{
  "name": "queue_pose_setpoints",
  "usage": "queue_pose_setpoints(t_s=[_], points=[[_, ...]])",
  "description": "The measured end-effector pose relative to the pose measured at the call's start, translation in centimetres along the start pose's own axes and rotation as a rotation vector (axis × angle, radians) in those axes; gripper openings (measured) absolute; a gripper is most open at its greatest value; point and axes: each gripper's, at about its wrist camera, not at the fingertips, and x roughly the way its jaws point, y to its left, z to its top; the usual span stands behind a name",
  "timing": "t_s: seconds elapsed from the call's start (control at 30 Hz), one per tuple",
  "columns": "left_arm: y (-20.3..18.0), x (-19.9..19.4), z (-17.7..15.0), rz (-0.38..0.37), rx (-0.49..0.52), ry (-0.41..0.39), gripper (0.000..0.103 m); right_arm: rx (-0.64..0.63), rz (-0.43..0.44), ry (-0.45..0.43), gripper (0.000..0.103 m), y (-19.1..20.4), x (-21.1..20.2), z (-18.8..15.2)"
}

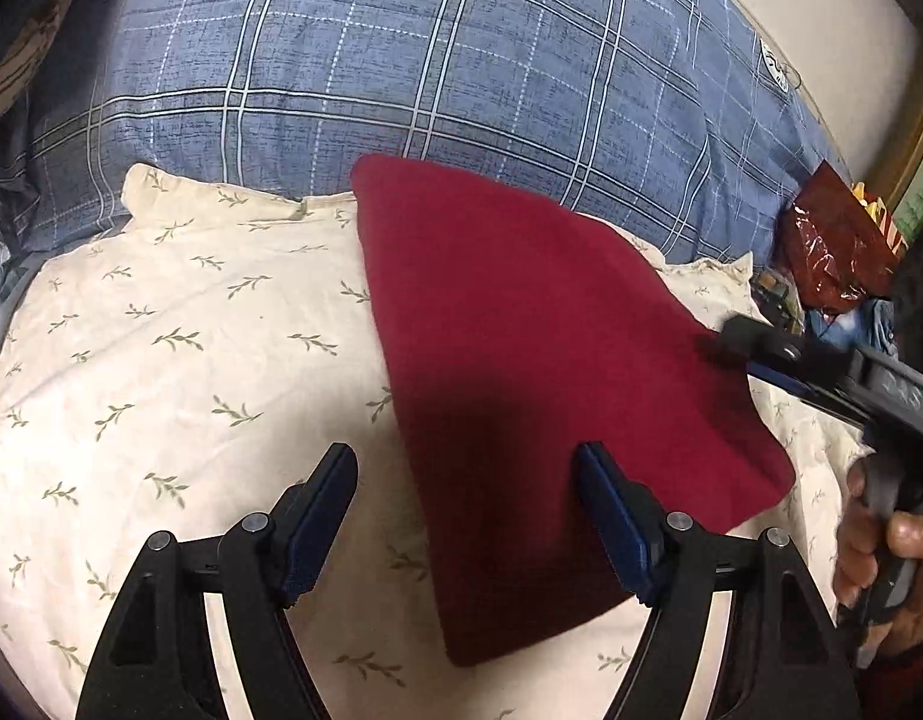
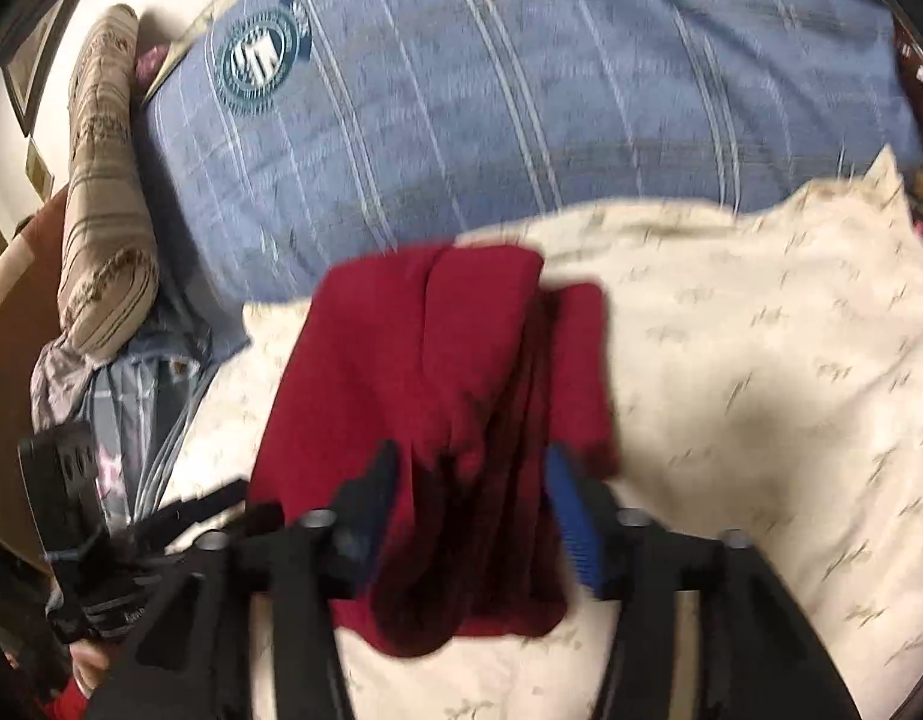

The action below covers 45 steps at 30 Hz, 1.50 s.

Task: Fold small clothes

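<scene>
Jaws of both the left gripper (image 1: 464, 480) and right gripper (image 2: 470, 480) are standing wide, unclamped, over the folded red cloth (image 1: 539, 372), so pressing its layers flat on the cream pillow (image 1: 161, 360) is looking wise.

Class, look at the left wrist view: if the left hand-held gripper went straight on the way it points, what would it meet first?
Most likely the red cloth lying on the cream leaf-print pillow, near its left edge; depth is uncertain.

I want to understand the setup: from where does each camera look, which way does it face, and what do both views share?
Left wrist: sits on the left gripper, facing down over the red cloth on the cream pillow; the right gripper and a hand show at the right.
Right wrist: sits on the right gripper, facing down onto the cloth; blurred.
Shared: cloth, pillow, blue plaid bedding.
</scene>
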Motion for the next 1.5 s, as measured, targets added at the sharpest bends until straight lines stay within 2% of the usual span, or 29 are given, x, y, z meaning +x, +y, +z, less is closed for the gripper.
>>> queue_pose_setpoints(t_s=[0.07,0.1,0.13,0.17,0.23,0.3,0.37,0.4,0.43,0.47,0.5,0.6,0.67,0.73,0.77,0.8,0.83,0.87,0.9,0.93,1.0,1.17,1.27,1.3,1.33,1.4,1.5], points=[[0.0,0.3,-0.1,0.002,0.004,-0.001,0.076,0.006,0.022,0.023,0.063,0.5,1.7,0.7],[-0.1,0.4,-0.1,0.003,0.005,0.000,0.077,0.004,0.030,0.050,0.054,0.3,2.8,0.8],[0.0,0.6,-0.1,-0.002,0.005,0.006,0.078,-0.022,0.011,0.084,0.025,0.4,4.0,0.4],[0.0,0.7,-0.1,-0.007,0.002,0.008,0.078,-0.063,-0.015,0.092,0.023,0.4,4.2,-0.3],[0.1,0.8,0.1,-0.016,-0.002,0.011,0.079,-0.091,-0.029,0.053,0.023,0.4,4.2,-1.3],[0.2,1.0,0.6,-0.020,-0.008,0.001,0.079,-0.088,-0.016,0.046,0.024,0.4,3.7,-1.3],[0.3,1.1,1.2,-0.030,-0.022,-0.004,0.079,-0.067,0.015,0.011,0.033,0.1,2.9,-0.7],[0.3,1.3,1.5,-0.037,-0.031,-0.008,0.079,-0.046,0.015,-0.033,0.053,-0.3,2.4,-0.3],[0.4,1.5,1.8,-0.042,-0.039,-0.009,0.080,-0.023,-0.017,-0.081,0.078,-0.8,1.9,-0.1],[0.6,2.0,2.1,-0.048,-0.048,-0.003,0.082,-0.007,-0.031,-0.105,0.087,-1.2,1.8,0.1],[0.6,2.5,2.3,-0.053,-0.054,0.007,0.085,0.012,-0.017,-0.110,0.091,-1.8,2.1,0.2],[1.1,4.4,3.2,-0.066,-0.094,0.029,0.092,0.106,0.076,-0.007,0.091,-3.5,4.7,0.4],[1.1,5.7,3.8,-0.083,-0.108,0.041,0.093,0.163,0.201,0.052,0.091,-4.4,6.5,0.1],[1.0,6.8,4.1,-0.101,-0.112,0.058,0.092,0.152,0.239,0.066,0.091,-4.2,7.6,-0.1],[1.0,7.2,4.2,-0.113,-0.116,0.062,0.086,0.117,0.233,0.056,0.088,-3.7,7.6,-0.2],[0.9,7.4,4.3,-0.126,-0.114,0.067,0.076,0.085,0.213,0.067,0.075,-3.1,7.8,-0.2],[0.8,7.4,4.5,-0.127,-0.112,0.067,0.072,0.075,0.197,0.071,0.065,-2.9,7.6,-0.4],[0.5,7.1,4.7,-0.121,-0.101,0.060,0.063,0.066,0.188,0.058,0.062,-2.6,7.2,-0.5],[0.3,6.6,4.8,-0.118,-0.083,0.058,0.056,0.053,0.183,0.052,0.052,-2.3,6.6,-0.5],[0.1,6.1,4.8,-0.118,-0.070,0.058,0.054,0.045,0.184,0.047,0.047,-1.9,6.1,-0.5],[-0.3,4.2,4.6,-0.125,-0.067,0.060,0.052,0.039,0.212,0.035,0.044,-1.1,4.7,-0.3],[-0.5,-2.1,2.0,-0.089,-0.041,0.062,0.054,0.009,0.294,0.051,0.044,2.2,0.0,-2.3],[0.6,-3.1,-0.7,-0.049,-0.086,0.105,0.055,-0.010,0.323,0.102,0.047,4.1,-1.1,-5.4],[0.8,-2.8,-1.5,-0.029,-0.089,0.118,0.055,-0.018,0.308,0.116,0.051,4.4,-1.0,-6.1],[1.1,-2.3,-2.2,-0.004,-0.090,0.128,0.056,-0.036,0.254,0.141,0.058,4.8,-0.6,-7.3],[1.5,-1.9,-3.2,0.017,-0.105,0.112,0.062,-0.075,0.125,0.184,0.062,5.1,-0.2,-8.8],[1.6,-2.4,-3.1,0.055,-0.115,0.050,0.066,-0.062,0.138,0.100,0.063,5.4,-3.3,-9.1]])
